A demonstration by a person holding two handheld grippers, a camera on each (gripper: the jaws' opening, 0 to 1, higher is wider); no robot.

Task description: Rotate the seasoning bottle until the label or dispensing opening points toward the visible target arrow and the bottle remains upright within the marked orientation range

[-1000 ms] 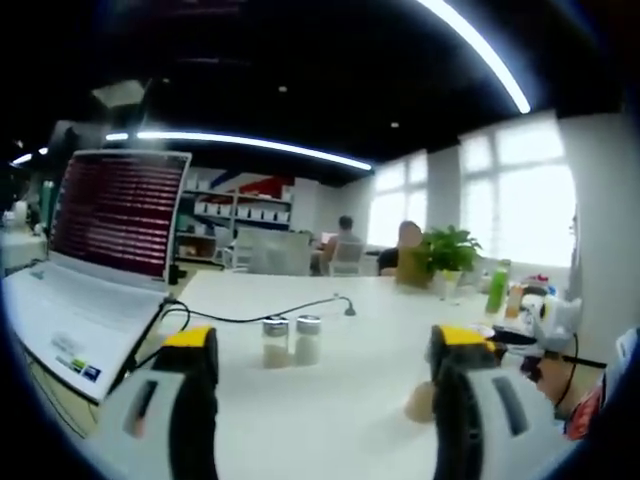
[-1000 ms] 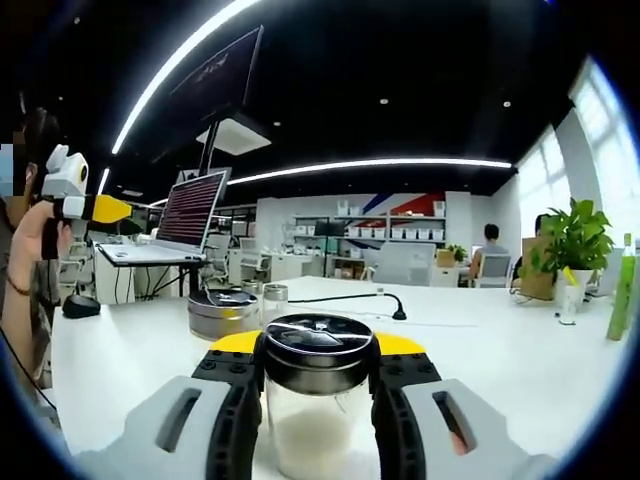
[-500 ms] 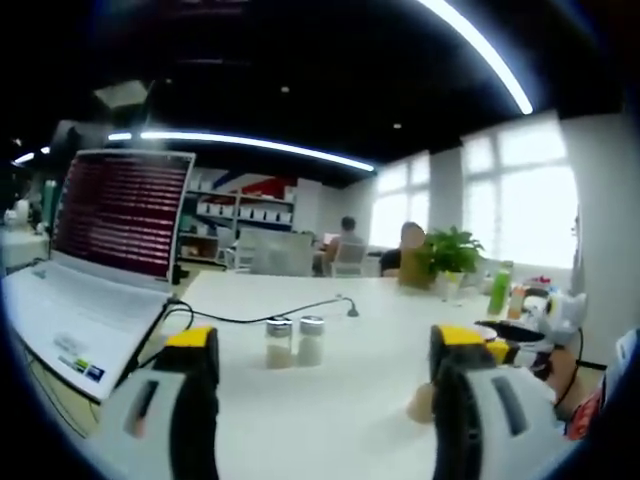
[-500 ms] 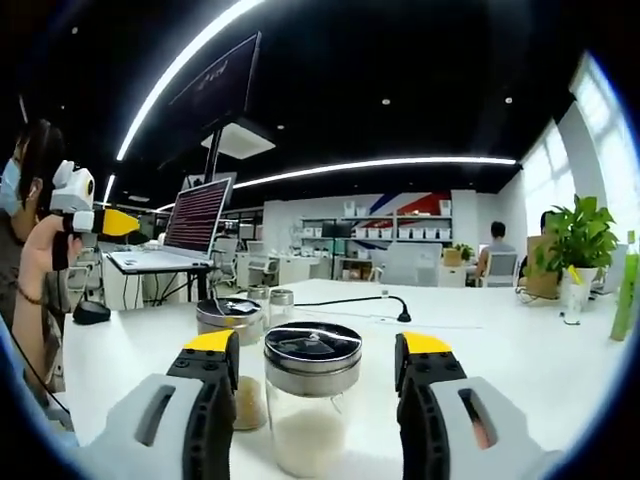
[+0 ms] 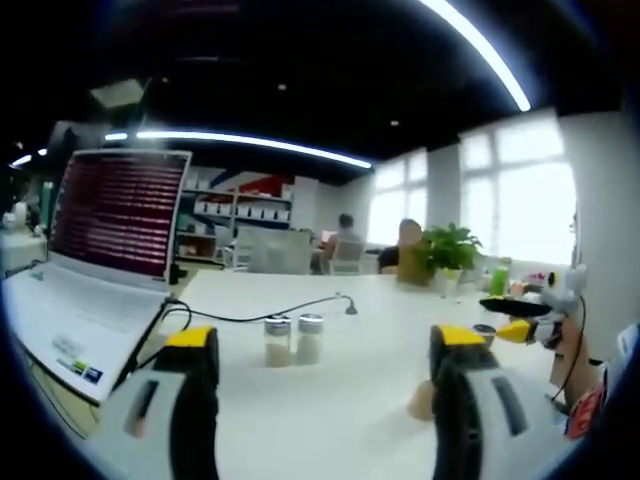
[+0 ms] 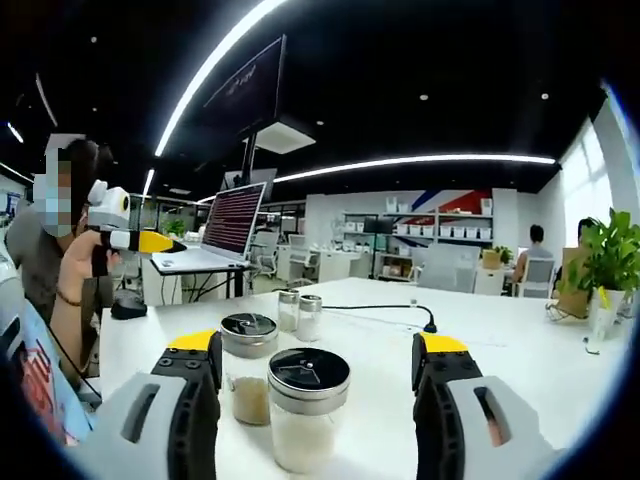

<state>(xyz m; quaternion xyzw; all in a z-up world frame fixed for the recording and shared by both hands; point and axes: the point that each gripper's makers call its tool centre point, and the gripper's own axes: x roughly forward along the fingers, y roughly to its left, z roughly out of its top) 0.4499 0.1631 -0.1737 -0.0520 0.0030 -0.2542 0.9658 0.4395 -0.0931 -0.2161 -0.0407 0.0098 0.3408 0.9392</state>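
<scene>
My right gripper [image 6: 318, 365] wide apart around nothing, seasoning bottle [image 6: 308, 408] upright on table [image 6: 520, 360] between its jaws, untouched, no label readable, my left gripper [image 5: 320, 365] wide open, laptop [image 5: 90, 260] screen text illegible

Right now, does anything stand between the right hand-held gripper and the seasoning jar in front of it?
Nothing visible does. The right hand-held gripper is open, and the near seasoning jar stands between its jaws. A second jar stands behind it, leftward.

Obstacles: two jars [image 6: 285, 400] mid-table, two small shakers [image 6: 299, 314] behind, cable [image 6: 385, 310], laptop [image 5: 90, 270]. Bare tabletop [image 6: 540, 370] right of jars.
</scene>
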